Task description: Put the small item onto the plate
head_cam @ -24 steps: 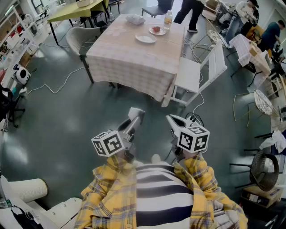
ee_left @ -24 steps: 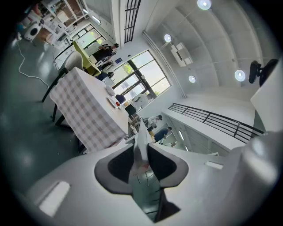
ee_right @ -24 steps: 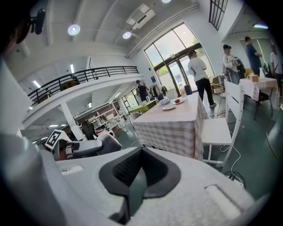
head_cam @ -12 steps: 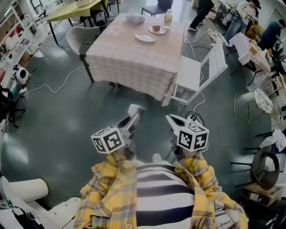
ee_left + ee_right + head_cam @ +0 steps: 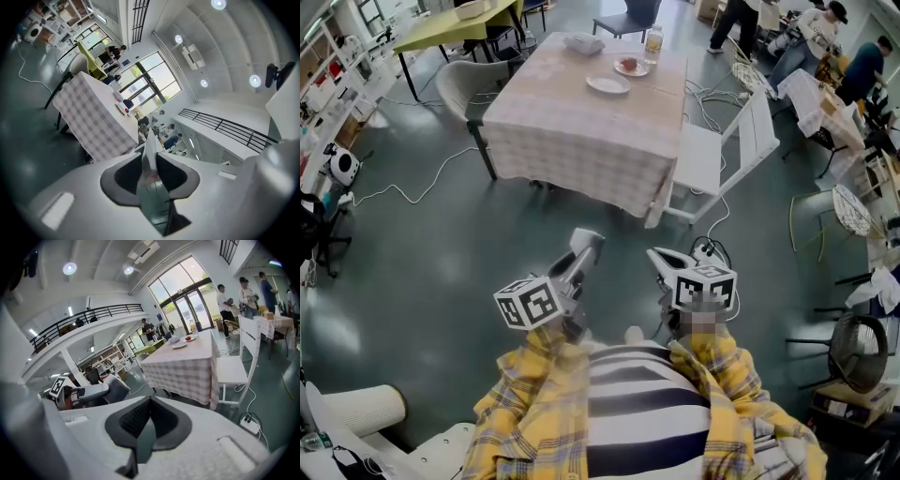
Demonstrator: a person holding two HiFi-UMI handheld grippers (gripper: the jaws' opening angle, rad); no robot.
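Two tongs are held low in the head view, in front of a yellow plaid shirt (image 5: 525,403) worn over a black-and-white striped top. The left tongs (image 5: 584,242) are seen at lower centre-left and the right tongs (image 5: 662,256) just to their right. The two are apart, each with its marker cube toward the bottom of the frame.

In the left gripper view the left tongs (image 5: 151,154) are closed down on a small thin pale item (image 5: 149,140) with a reddish mark. It is clamped between the dark pads and stands out past their tips. What kind of thing it is cannot be made out. In the right gripper view the right tongs (image 5: 151,398) are closed tip to tip, with nothing held between them.

At upper centre of the head view a counter draped in a pale checked cloth (image 5: 572,141) is seen. It is well apart from both tongs, with dark grey floor (image 5: 441,253) lying between. On its far part a round white plate (image 5: 607,84) is set. Just beyond that, toward the upper right, a second small plate (image 5: 630,66) carrying something red is placed, and next to it a clear bottle (image 5: 653,42). A white bowl (image 5: 583,41) is set near the counter's far left corner. A white slatted chair (image 5: 722,150) is drawn up at the counter's right side. People (image 5: 862,66) are seen in the upper right corner of the frame.
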